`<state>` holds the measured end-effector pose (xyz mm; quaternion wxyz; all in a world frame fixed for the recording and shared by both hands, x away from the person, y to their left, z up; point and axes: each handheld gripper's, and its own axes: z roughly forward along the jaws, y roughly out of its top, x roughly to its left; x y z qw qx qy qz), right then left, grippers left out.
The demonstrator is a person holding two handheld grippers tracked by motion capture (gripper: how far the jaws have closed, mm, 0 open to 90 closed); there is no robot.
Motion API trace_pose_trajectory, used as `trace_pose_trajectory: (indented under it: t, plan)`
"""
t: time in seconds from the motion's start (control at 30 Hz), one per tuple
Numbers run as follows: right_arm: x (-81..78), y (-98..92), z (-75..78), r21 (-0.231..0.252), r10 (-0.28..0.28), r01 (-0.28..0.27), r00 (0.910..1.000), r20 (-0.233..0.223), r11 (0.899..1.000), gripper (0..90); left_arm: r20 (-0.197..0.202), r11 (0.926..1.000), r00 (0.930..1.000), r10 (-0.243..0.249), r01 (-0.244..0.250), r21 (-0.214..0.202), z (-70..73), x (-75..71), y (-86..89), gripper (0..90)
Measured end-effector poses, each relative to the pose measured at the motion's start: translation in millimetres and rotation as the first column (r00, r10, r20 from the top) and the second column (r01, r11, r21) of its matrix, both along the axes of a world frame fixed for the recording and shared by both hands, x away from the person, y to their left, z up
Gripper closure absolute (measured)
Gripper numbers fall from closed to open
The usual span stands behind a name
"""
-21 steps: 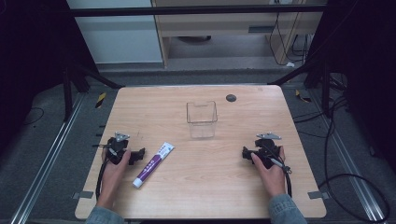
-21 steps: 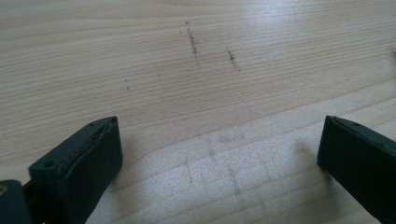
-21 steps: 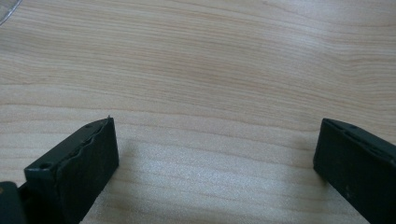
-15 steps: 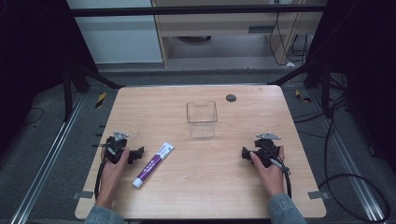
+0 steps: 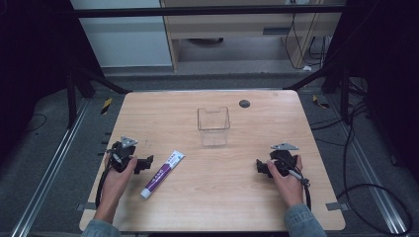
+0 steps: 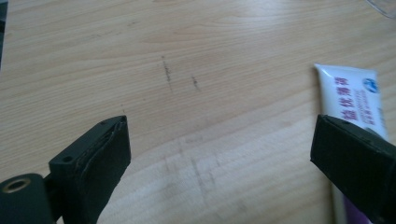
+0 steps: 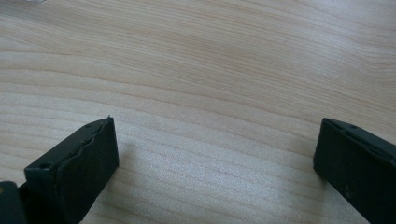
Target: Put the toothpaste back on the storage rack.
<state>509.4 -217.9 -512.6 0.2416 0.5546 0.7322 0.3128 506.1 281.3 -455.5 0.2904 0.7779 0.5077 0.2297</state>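
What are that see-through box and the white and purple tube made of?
The clear open-topped box looks like rigid glossy plastic, possibly acrylic: the wood grain shows through its walls. The white and purple tube seems to be soft printed plastic, with a flat crimped end, like toothpaste.

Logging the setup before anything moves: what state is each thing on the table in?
left gripper: open, empty, beside the tube
right gripper: open, empty
toothpaste tube: lying flat, cap on, not gripped
clear container: upright, open-topped, looks empty
table: bare wood, faint scuff marks
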Motion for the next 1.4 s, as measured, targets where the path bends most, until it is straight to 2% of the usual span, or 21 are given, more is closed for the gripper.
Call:
trace_pose_trajectory:
  t: [0.17, 0.2, 0.27, 0.33, 0.4, 0.43, 0.47, 0.5, 0.53, 0.6, 0.63, 0.67, 0.73, 0.87, 0.93, 0.97, 1.07, 1.17, 1.23, 1.37, 1.4]
  plan:
    - [-0.5, -1.5, 0.3, 0.001, 0.028, -0.028, 0.9996, -0.003, 1.0, 0.7, -0.024, 0.9993, 0.9995, -0.021, 0.022, 0.029, 3.8, -5.7, -6.4, 5.4]
    - [0.4, -2.1, 0.1, 0.0, 0.038, -0.038, 0.9993, -0.001, 0.999, 0.7, -0.034, 0.9992, 0.999, -0.029, 0.03, 0.025, 3.7, -6.9, -7.7, 5.7]
    - [1.9, -2.4, 0.2, 0.0, 0.05, -0.05, 0.9988, -0.003, 0.999, 0.7, -0.056, 0.9986, 0.9972, -0.05, 0.049, -0.022, 4.7, -10.8, -10.2, 6.6]
    - [2.7, -2.2, 0.4, 0.003, 0.05, -0.05, 0.9987, -0.005, 0.999, 0.7, -0.069, 0.9983, 0.9959, -0.057, 0.056, -0.017, 5.2, -11.7, -12.4, 6.9]
    - [2.8, -2.0, 0.4, 0.005, 0.049, -0.049, 0.9988, -0.005, 0.999, 0.7, -0.099, 0.9972, 0.9925, -0.071, 0.068, -0.031, 5.1, -11.4, -14.3, 8.3]
    - [2.8, -2.0, 0.4, 0.005, 0.049, -0.049, 0.9988, -0.005, 0.999, 0.7, -0.099, 0.9972, 0.9925, -0.071, 0.068, -0.031, 5.1, -11.4, -14.3, 8.5]
    - [2.8, -2.0, 0.4, 0.005, 0.049, -0.049, 0.9988, -0.005, 0.999, 0.7, -0.122, 0.9966, 0.9894, -0.078, 0.074, -0.034, 4.7, -9.8, -17.7, 9.1]
    - [2.8, -2.0, 0.4, 0.005, 0.049, -0.049, 0.9988, -0.005, 0.999, 0.7, -0.122, 0.9966, 0.9894, -0.078, 0.074, -0.034, 4.7, -9.8, -17.7, 10.1]
    - [2.9, -2.0, 0.4, 0.005, 0.05, -0.05, 0.9988, -0.005, 0.999, 0.7, -0.143, 0.9959, 0.9855, -0.091, 0.091, -0.006, 5.6, -7.5, -22.9, 11.9]
    - [2.9, -2.0, 0.4, 0.005, 0.049, -0.049, 0.9988, -0.005, 0.999, 0.7, -0.147, 0.9948, 0.9841, -0.1, 0.102, 0.002, 6.9, -6.2, -25.3, 17.0]
    - [2.9, -2.0, 0.4, 0.005, 0.049, -0.049, 0.9988, -0.005, 0.999, 0.7, -0.155, 0.9935, 0.9819, -0.11, 0.113, 0.013, 8.9, -4.8, -27.7, 17.0]
    - [2.8, -2.0, 0.3, 0.005, 0.049, -0.049, 0.9988, -0.005, 0.999, 0.7, -0.165, 0.9919, 0.979, -0.119, 0.125, 0.023, 10.5, -3.6, -30.5, 23.4]
    - [2.8, -2.0, 0.4, 0.006, 0.049, -0.049, 0.9988, -0.005, 0.999, 0.7, -0.21, 0.9823, 0.9627, -0.17, 0.183, 0.042, 14.2, 1.2, -38.9, 28.8]
    - [2.8, -2.0, 0.3, 0.005, 0.05, -0.05, 0.9988, -0.005, 0.999, 0.6, -0.246, 0.9748, 0.9486, -0.199, 0.217, 0.05, 16.7, 8.9, -48.9, 40.9]
    - [2.8, -2.0, 0.3, 0.005, 0.049, -0.049, 0.9988, -0.005, 0.999, 0.6, -0.261, 0.9706, 0.9404, -0.218, 0.237, 0.043, 15.8, 12.7, -55.4, 44.1]
    - [2.8, -2.0, 0.3, 0.005, 0.049, -0.049, 0.9988, -0.005, 0.999, 0.7, -0.273, 0.9671, 0.9336, -0.232, 0.251, 0.039, 14.8, 14.7, -58.5, 45.9]
    - [1.9, -3.1, 0.1, 0.001, 0.058, -0.058, 0.9983, -0.002, 0.998, 0.7, -0.287, 0.9628, 0.9254, -0.248, 0.268, 0.034, 9.9, 18.6, -66.9, 49.3]
    - [-0.6, -4.4, 0.4, 0.008, 0.064, -0.064, 0.9979, -0.006, 0.998, 0.7, -0.313, 0.9568, 0.9152, -0.254, 0.285, 0.058, 3.2, 20.6, -72.0, 49.5]
    - [-1.6, -5.6, -0.4, -0.007, 0.069, -0.069, 0.9976, 0.002, 0.998, 0.7, -0.315, 0.9588, 0.917, -0.245, 0.277, 0.063, 0.7, 19.9, -73.6, 49.8]
    - [-2.5, -5.1, 0.3, 0.006, 0.066, -0.066, 0.9978, -0.005, 0.998, 0.7, -0.319, 0.9566, 0.9147, -0.248, 0.283, 0.069, -0.8, 18.1, -75.2, 51.1]
    - [-2.4, -5.1, 0.3, 0.005, 0.066, -0.066, 0.9978, -0.006, 0.998, 0.6, -0.331, 0.9594, 0.912, -0.242, 0.276, 0.058, -3.8, 17.1, -76.7, 51.0]
